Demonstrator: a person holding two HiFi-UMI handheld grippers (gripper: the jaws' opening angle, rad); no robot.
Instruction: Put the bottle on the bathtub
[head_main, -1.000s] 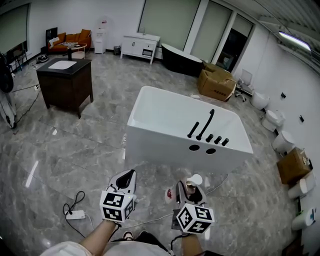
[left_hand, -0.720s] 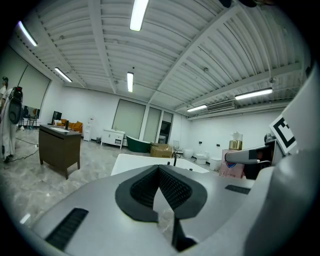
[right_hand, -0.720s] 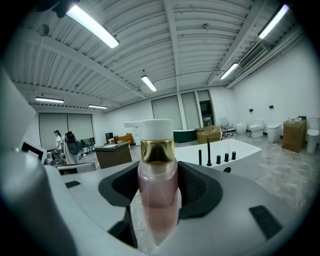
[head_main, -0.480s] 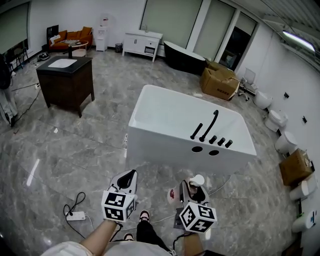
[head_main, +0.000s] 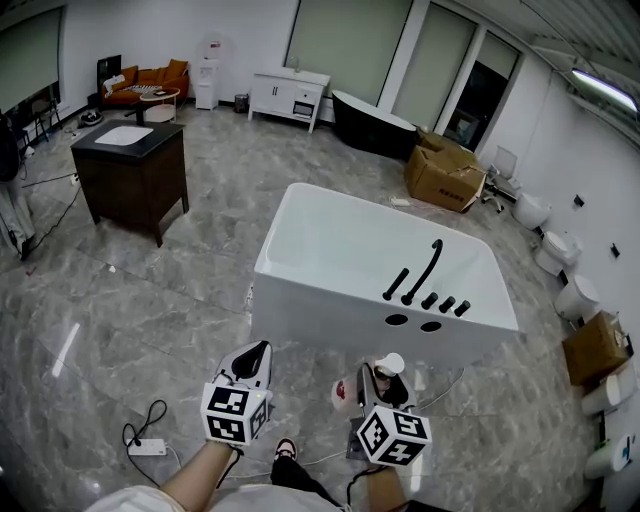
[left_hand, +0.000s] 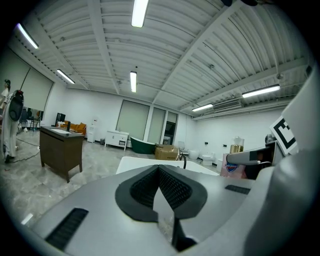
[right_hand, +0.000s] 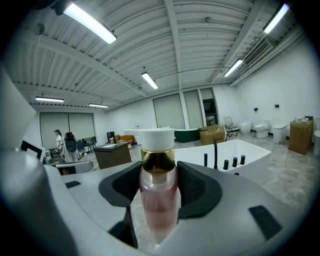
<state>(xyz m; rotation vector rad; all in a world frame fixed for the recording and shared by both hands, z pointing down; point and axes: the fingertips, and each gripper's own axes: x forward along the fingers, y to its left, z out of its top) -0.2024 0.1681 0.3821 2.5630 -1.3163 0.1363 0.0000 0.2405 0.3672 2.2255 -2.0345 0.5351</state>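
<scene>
You held the bottle (right_hand: 158, 165) upright in the jaws of your right gripper (head_main: 378, 385), the dark pads clamped on its sides. It was a clear bottle of pinkish liquid with a gold collar and a white cap. It was not on the bathtub (head_main: 320, 310): it hung over the floor on the tub's near side, in front of the end with the black faucet (head_main: 425, 268). From the left gripper view a label with a blue emblem showed on the bottle, its print too small to read.

Your right forearm came in from the bottom edge of the head view, and the gripper pointed at the bathtub, tipped a little downward. Your left gripper (head_main: 252, 362) was beside it, also on the tub's near side and pointing the same way. Its jaws were pressed together with nothing between them. Each gripper carried its cube of black and white square markers toward you.

Left of the bathtub stood a dark cabinet (head_main: 130, 165) with a white basin on top. Beyond the tub's far end lay a cardboard box (head_main: 445, 172) and a black tub (head_main: 372, 122). A white power strip (head_main: 143, 447) lay on the floor on the near side, left of your left gripper.
</scene>
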